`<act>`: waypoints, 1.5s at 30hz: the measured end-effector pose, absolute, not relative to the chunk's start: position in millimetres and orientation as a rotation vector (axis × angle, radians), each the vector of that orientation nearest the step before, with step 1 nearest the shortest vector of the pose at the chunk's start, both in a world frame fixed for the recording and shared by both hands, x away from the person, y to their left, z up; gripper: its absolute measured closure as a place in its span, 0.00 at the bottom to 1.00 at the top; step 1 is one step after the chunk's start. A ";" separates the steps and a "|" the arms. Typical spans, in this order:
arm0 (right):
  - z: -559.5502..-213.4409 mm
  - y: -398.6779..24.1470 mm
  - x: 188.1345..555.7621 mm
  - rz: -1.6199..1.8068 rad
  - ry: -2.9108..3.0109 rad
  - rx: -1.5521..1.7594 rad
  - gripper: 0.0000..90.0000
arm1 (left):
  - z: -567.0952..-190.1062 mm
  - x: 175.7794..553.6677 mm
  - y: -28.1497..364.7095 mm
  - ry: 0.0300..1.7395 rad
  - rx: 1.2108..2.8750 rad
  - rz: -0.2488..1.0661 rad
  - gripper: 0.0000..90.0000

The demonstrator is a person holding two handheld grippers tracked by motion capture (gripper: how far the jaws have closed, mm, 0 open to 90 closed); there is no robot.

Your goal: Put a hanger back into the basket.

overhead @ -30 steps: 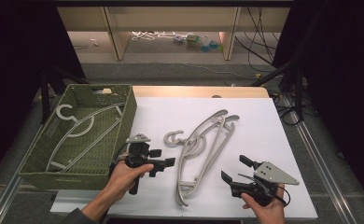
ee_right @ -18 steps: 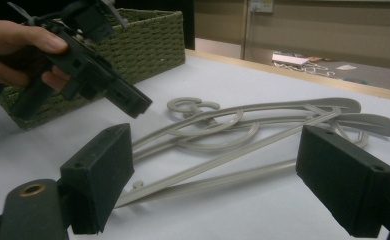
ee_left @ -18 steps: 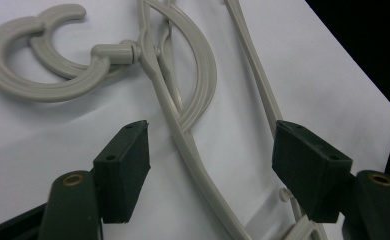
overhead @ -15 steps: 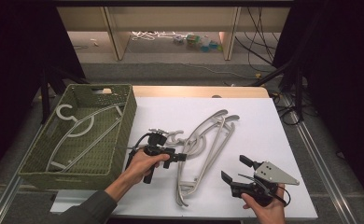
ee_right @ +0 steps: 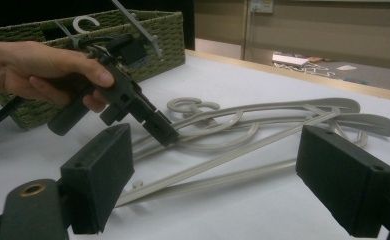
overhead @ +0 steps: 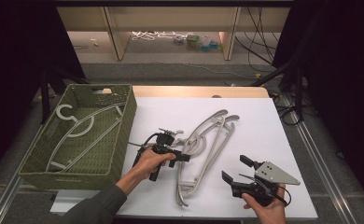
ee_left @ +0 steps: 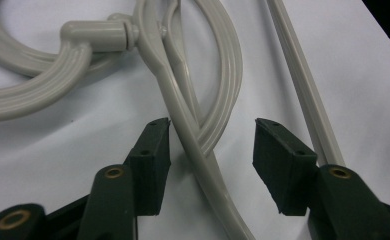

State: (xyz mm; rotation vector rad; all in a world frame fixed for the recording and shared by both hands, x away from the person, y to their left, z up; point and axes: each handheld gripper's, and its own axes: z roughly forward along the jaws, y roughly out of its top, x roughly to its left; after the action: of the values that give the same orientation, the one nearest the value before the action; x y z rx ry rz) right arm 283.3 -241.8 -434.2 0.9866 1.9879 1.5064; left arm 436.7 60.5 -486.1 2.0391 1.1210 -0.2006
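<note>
Smooth, ribbed pale-grey plastic coat hangers lie in a loose overlapping pile on the matt white sheet covering the bench; at least two can be counted there, their curved hooks tangled near the pile's left end, though the exact number is hard to tell. One more grey plastic hanger rests inside the olive-green woven rectangular basket, which stands at the bench's left edge, just beside the sheet.

The left hand-held gripper, black and hard-edged, is down at the pile. In the left gripper view its two dark blocky pads straddle a curved hanger arm; the jaws have just been closing, yet a gap shows on the right side, so the arm is not clamped.

The right hand-held gripper, with a grey three-cornered plate on top, sits apart at the near right, its jaws spread wide with nothing between them.
</note>
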 end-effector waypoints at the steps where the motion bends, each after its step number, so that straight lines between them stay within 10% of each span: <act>1: -434.2 -241.8 283.3 1.506 1.988 0.986 0.18 | -485.7 436.3 59.3 1.128 2.037 -0.202 0.56; 45: -435.0 -241.6 283.5 1.527 1.971 0.990 0.18 | -451.9 416.3 58.4 1.076 1.758 -0.362 0.89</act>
State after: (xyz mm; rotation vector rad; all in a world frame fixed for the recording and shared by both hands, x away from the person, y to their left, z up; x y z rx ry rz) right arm 283.5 -241.6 -435.0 0.9903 1.9714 1.5270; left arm 416.3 58.4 -451.9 1.7583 1.0756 -0.3615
